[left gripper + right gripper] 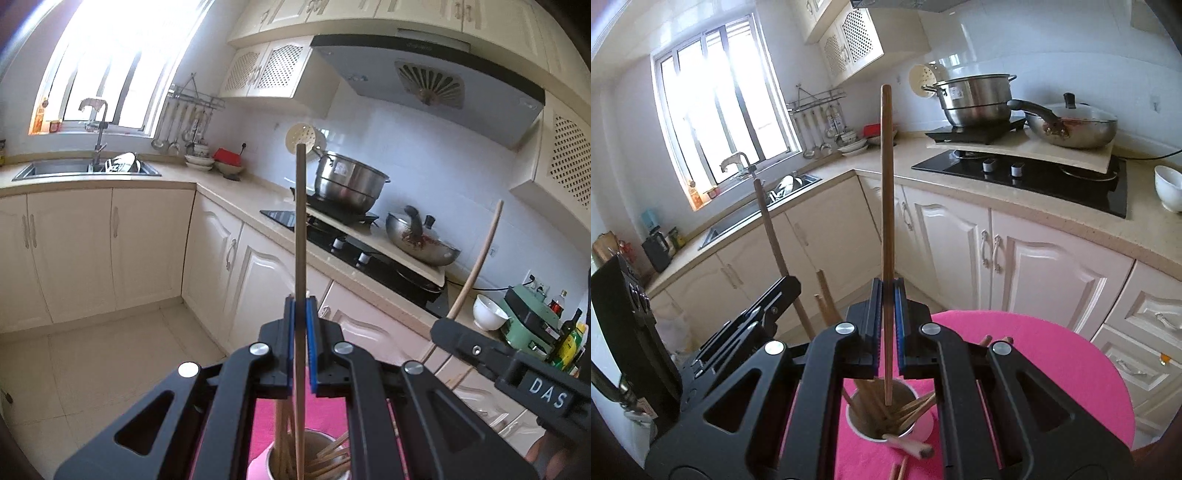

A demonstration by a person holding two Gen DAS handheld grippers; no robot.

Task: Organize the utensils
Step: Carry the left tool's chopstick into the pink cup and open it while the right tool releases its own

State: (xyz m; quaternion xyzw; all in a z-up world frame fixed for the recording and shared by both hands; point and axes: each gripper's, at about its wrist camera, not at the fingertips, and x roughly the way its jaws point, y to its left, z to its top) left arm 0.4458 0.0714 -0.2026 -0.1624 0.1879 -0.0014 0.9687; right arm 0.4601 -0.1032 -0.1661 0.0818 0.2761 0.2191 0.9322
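Note:
Each gripper holds one wooden chopstick upright above a paper cup of chopsticks on a pink round stool. My left gripper [301, 306] is shut on a chopstick [300, 229] whose lower end reaches into the cup [273, 463]. My right gripper [887, 291] is shut on another chopstick [885, 177], its tip just inside the cup [882, 424]. The right gripper also shows in the left wrist view [448, 326] with its chopstick [476, 262]. The left gripper shows in the right wrist view [783, 291]. Several chopsticks stand in the cup; one [908, 446] lies across its rim.
The pink stool [1071, 369] stands before cream kitchen cabinets [1052, 266]. On the counter are a black hob [1034, 173], a steel pot [975, 99], a wok [1075, 125], a white bowl [1169, 188] and a sink [85, 168] under the window.

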